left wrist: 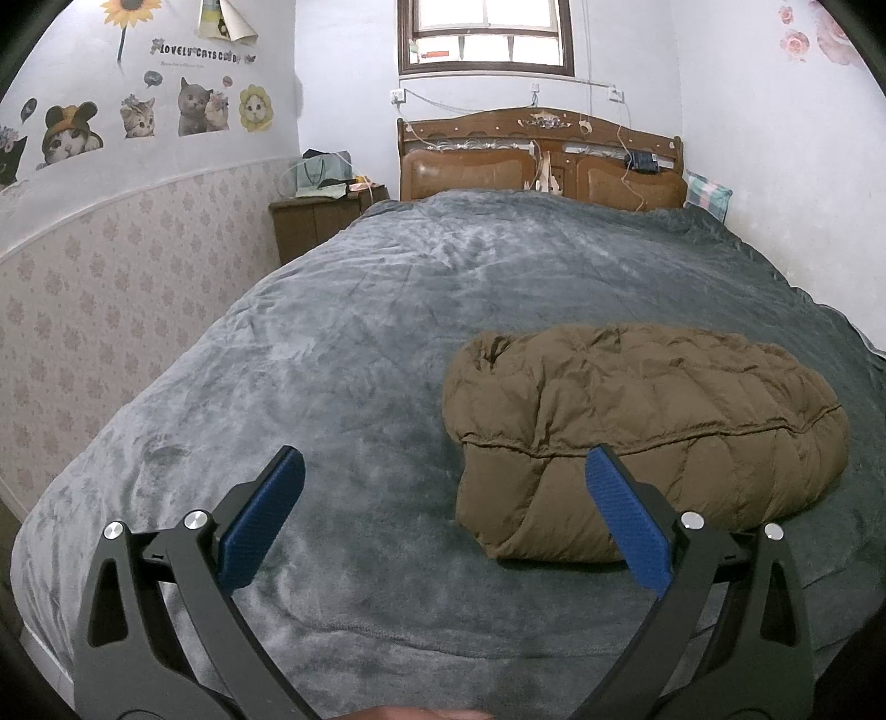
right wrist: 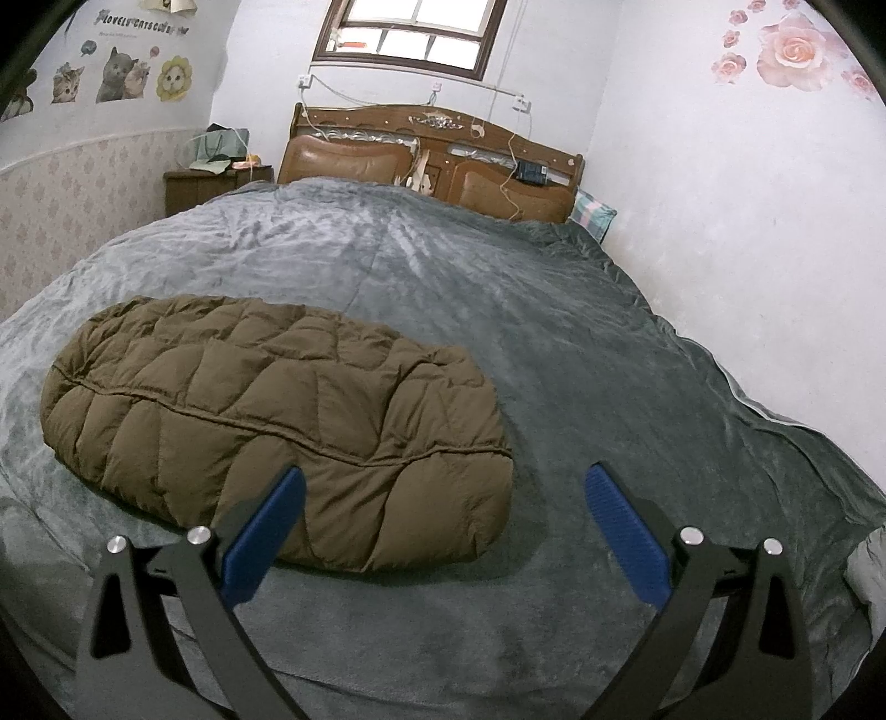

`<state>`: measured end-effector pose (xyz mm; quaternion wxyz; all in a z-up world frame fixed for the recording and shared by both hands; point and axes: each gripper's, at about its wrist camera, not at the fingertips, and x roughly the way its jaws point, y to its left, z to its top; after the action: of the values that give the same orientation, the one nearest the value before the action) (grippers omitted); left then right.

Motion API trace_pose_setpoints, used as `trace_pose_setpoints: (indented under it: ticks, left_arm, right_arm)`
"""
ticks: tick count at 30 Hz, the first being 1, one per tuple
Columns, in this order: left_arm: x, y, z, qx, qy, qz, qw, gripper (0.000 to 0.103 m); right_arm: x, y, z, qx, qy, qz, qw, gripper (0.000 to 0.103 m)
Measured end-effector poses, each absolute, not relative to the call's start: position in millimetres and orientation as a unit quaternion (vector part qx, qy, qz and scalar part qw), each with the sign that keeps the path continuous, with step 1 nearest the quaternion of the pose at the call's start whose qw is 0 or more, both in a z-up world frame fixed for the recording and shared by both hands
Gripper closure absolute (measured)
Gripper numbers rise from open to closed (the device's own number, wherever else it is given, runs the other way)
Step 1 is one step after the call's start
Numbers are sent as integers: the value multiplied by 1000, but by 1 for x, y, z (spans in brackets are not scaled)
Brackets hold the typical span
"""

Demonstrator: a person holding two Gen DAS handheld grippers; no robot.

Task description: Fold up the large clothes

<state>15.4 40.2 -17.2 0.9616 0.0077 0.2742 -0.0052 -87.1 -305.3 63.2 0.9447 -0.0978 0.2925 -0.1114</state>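
Nearby, folded jacket (left wrist: 637, 432) lies on blanket (left wrist: 343, 343).

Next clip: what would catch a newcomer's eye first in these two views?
First, the brown quilted coat, folded into a puffy bundle on the near part of the grey blanket that covers the bed. Next, both pairs of blue-padded tongs, left and right, open and empty in front of it, touching nothing. Behind, the carved wooden headboard under the window, with cat stickers on the left wall.
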Motion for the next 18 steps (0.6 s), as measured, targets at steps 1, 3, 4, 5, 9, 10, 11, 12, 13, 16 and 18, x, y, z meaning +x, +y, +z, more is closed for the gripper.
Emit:
trace_pose_setpoints:
  ticks: [1, 3, 4, 5, 9, 10, 11, 12, 13, 16, 18]
  left_arm:
    - [15, 40, -17, 8, 274, -5, 962, 3]
    - [15, 40, -18, 8, 275, -5, 961, 3]
    - [15, 40, -18, 8, 275, -5, 961, 3]
    - [15, 40, -18, 8, 275, -5, 961, 3]
    - [14, 40, -18, 7, 275, -5, 961, 3]
    - [14, 40, -18, 7, 276, -5, 961, 3]
    - [14, 40, -18, 7, 276, -4, 961, 3]
    - [14, 39, -18, 7, 276, -4, 961, 3]
    - [14, 40, -18, 7, 276, -4, 961, 3]
    - [15, 40, -18, 7, 276, -5, 961, 3]
    - [14, 40, -18, 6, 276, -6, 961, 3]
  right_arm:
    - [-87, -305, 63, -97, 293, -111, 945, 2]
    - [-87, -305, 63, -98, 292, -112, 945, 2]
    - [-87, -306, 63, -98, 292, -112, 945, 2]
    - [-89, -306, 63, -97, 293, -111, 945, 2]
    - [-87, -306, 63, -98, 293, -110, 945, 2]
    - [-87, -306, 64, -98, 293, -111, 945, 2]
    - [-86, -306, 64, -98, 293, -111, 945, 2]
    - [-87, -306, 64, -98, 293, -111, 945, 2]
    - [-86, -307, 64, -98, 293, -111, 945, 2]
    - [-86, -307, 64, -98, 293, -111, 945, 2]
    - [-86, -306, 64, -99, 293, -110, 945, 2]
